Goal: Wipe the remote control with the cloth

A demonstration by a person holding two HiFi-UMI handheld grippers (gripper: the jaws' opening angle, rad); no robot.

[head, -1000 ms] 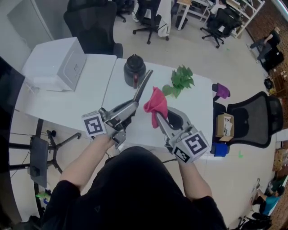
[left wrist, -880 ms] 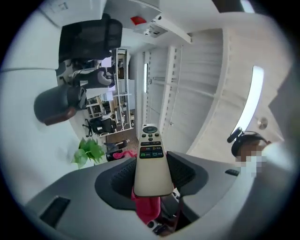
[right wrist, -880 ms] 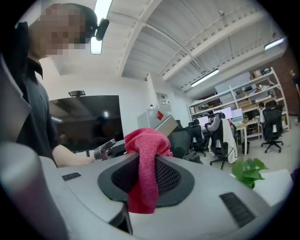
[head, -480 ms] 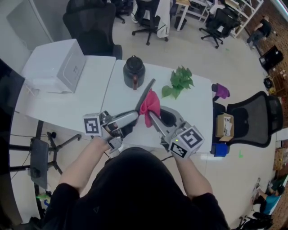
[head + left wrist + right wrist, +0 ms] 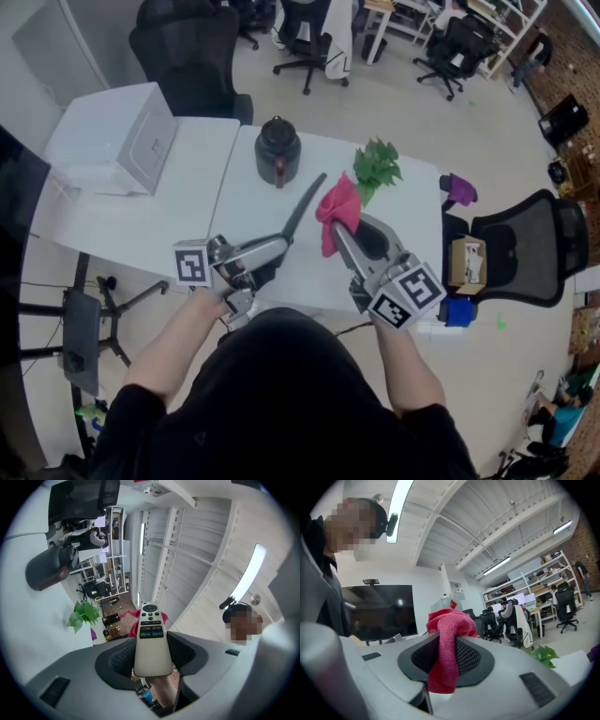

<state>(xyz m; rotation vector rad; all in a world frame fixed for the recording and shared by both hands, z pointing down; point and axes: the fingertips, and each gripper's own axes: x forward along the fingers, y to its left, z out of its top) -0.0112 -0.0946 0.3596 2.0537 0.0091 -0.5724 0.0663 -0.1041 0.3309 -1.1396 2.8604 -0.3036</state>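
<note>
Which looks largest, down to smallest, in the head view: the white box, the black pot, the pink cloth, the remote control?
1. white box, clearly largest.
2. black pot and pink cloth: about alike; the cloth is held up nearer the camera, so no ranking.
3. remote control, a thin strip, smallest.

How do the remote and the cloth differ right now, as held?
The remote is rigid and straight; the cloth is soft and bunched. The remote is pale, in the left tongs; the cloth is pink, in the right tongs. Both are clamped and held up.
</note>
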